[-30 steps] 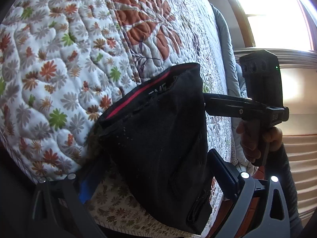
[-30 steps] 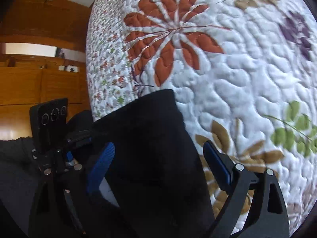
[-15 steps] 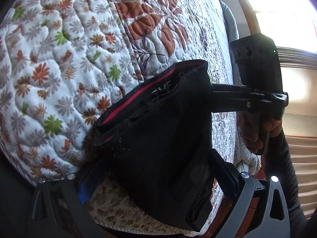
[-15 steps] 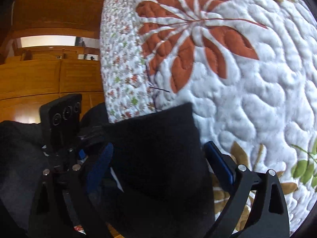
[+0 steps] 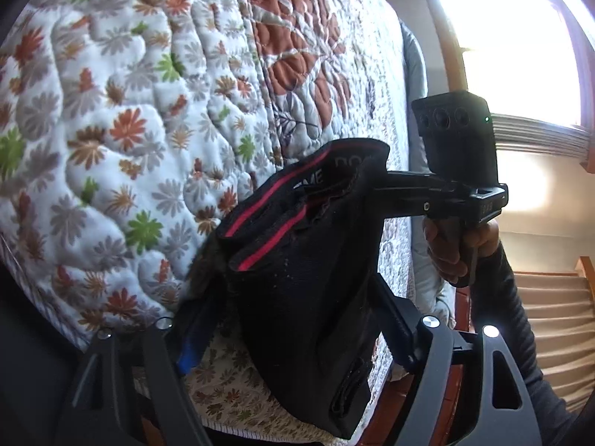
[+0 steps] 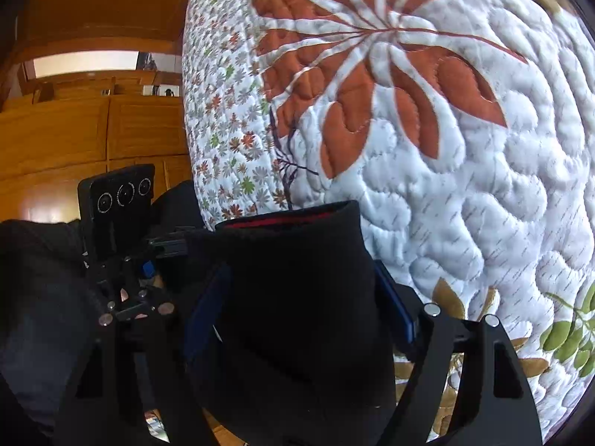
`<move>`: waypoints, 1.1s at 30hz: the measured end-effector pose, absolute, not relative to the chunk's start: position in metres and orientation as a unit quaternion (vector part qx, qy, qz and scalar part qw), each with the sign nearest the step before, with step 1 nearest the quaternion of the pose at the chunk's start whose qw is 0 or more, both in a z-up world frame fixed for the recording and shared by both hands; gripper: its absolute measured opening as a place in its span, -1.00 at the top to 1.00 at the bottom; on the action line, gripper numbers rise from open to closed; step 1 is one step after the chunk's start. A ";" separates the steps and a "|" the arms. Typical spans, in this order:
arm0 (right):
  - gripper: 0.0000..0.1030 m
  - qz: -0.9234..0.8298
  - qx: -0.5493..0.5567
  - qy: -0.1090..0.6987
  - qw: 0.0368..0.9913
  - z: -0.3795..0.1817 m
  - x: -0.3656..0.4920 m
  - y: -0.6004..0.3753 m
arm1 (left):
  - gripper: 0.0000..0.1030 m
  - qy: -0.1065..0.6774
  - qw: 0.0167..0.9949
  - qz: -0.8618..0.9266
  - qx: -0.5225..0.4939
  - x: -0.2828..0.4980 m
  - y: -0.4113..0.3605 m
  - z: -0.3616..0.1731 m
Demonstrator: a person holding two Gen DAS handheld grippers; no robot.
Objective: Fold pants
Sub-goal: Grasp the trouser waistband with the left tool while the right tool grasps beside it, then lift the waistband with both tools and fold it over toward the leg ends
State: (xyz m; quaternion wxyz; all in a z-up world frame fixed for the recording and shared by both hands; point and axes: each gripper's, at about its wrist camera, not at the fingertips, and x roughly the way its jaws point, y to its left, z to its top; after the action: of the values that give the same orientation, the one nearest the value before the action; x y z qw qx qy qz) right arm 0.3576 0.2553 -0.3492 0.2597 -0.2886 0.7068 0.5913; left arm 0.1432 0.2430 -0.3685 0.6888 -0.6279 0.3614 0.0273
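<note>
Black pants (image 5: 305, 260) with a red-striped waistband hang bunched over the near edge of a quilted bed (image 5: 130, 111). My left gripper (image 5: 297, 304) has the cloth filling the gap between its blue pads; its jaws are closing and the waistband buckles between them. From the right, the right gripper's body (image 5: 461, 148) reaches into the same waistband, held by a person's hand (image 5: 446, 249). In the right wrist view, my right gripper (image 6: 301, 278) is closing too, and both its pads touch the pants (image 6: 290, 334). The left gripper's body (image 6: 119, 200) shows at the left.
The floral quilt (image 6: 446, 186) spreads away ahead of both grippers. A bright window (image 5: 520, 55) and carpeted steps (image 5: 550, 316) lie to the right of the bed. Wooden cabinets (image 6: 93, 130) stand to the left. A dark sleeve (image 6: 33, 297) fills the lower left.
Both pairs of jaws have narrowed onto the cloth. The flat waistband has crumpled into folds. The two grippers have drawn nearer each other and dipped slightly.
</note>
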 end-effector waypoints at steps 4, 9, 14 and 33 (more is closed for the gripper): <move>0.10 0.586 -0.292 0.708 0.266 -0.351 0.361 0.252 | -0.55 0.352 0.700 0.025 -0.621 0.138 0.244 -0.365; 0.25 0.606 -0.264 0.705 0.259 -0.329 0.369 0.241 | -0.55 0.331 0.715 0.015 -0.616 0.132 0.248 -0.358; 0.26 0.608 -0.262 0.700 0.268 -0.327 0.369 0.239 | -0.50 0.334 0.726 0.015 -0.601 0.136 0.244 -0.359; 0.25 0.602 -0.308 0.640 0.366 -0.254 0.364 0.209 | 0.50 0.352 0.799 0.039 -0.486 0.138 0.206 -0.279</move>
State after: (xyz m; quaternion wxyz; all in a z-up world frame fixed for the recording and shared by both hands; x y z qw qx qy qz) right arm 0.3639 0.2088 -0.2537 0.3658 -0.3081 0.6395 0.6019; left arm 0.1378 0.2064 -0.2786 0.7989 -0.4861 0.3519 0.0392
